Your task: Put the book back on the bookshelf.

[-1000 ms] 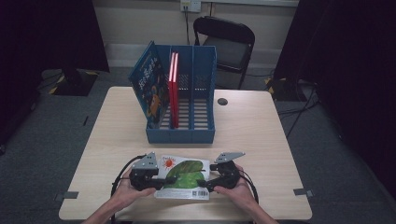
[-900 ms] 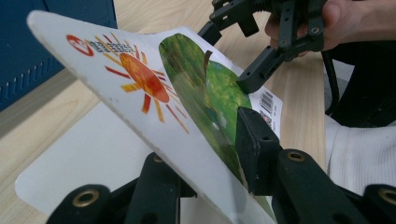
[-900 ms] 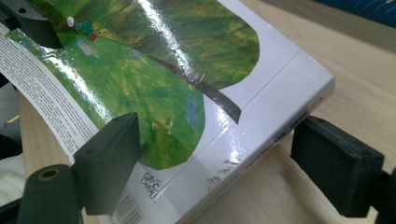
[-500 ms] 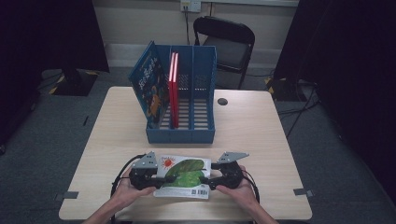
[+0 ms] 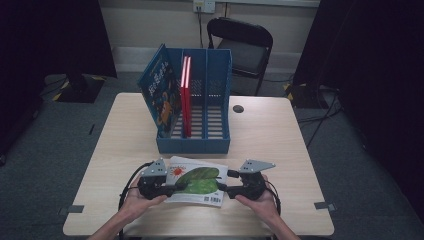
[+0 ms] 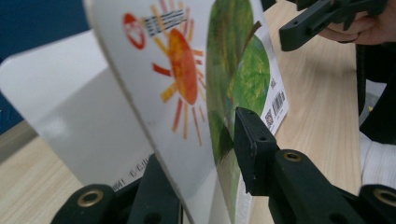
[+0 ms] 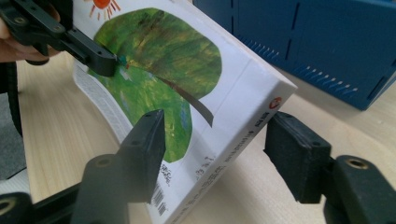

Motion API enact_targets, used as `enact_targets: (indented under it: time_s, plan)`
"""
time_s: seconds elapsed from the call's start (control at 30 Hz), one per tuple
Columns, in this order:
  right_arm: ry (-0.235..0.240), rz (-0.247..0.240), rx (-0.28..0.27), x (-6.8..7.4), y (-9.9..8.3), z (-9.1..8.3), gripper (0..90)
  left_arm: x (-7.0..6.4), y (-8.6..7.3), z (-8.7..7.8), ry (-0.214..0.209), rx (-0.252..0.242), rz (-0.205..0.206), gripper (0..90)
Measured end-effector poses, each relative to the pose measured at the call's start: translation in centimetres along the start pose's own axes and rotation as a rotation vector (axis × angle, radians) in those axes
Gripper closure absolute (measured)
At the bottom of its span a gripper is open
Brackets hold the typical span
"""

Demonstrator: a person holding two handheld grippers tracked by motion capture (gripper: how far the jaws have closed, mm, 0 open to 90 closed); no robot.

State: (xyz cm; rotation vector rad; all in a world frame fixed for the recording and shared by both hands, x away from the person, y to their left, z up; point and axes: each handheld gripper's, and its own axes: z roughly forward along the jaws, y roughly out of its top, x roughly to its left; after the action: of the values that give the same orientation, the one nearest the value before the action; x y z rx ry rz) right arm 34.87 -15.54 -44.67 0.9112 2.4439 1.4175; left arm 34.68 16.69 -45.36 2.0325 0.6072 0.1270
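A picture book (image 5: 197, 181) with a green leaf and an orange sun on its white cover lies near the table's front edge. My left gripper (image 5: 172, 189) is shut on the book's left edge. In the left gripper view (image 6: 201, 144) one jaw sits on the cover (image 6: 187, 84) and the other beneath it, and the cover is lifted. My right gripper (image 5: 222, 187) is at the book's right side. In the right gripper view (image 7: 217, 128) it stands open, its jaws straddling the spine corner (image 7: 252, 116) without touching it.
A blue file holder (image 5: 192, 145) stands behind the book, with a blue book (image 5: 160, 95) leaning at its left and red books (image 5: 186, 95) upright inside. A small dark disc (image 5: 238, 108) lies on the table (image 5: 280, 150). A black chair (image 5: 240, 45) stands beyond.
My right gripper has shifted slightly to the right. The book and my left gripper have hardly moved.
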Motion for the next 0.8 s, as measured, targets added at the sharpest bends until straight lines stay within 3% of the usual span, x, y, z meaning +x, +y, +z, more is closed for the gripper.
enact_targets:
  time_s: [0.2,0.4,0.7,0.8]
  plan:
    - [-0.007,-0.023,-0.056,0.2,0.6,-0.8,45.1,0.3,-0.2,0.2,0.041,0.036,0.009,71.5]
    - [0.007,-0.041,-0.071,0.5,0.8,-1.5,48.1,0.7,-0.4,0.2,0.067,0.041,-0.009,66.7]
    - [0.025,-0.101,-0.049,1.2,1.2,-1.5,47.4,1.0,-0.7,0.0,0.097,0.052,-0.029,59.5]
    - [0.042,-0.111,-0.029,1.2,1.3,-1.3,51.6,1.2,-0.7,-0.1,0.112,0.040,-0.046,54.7]
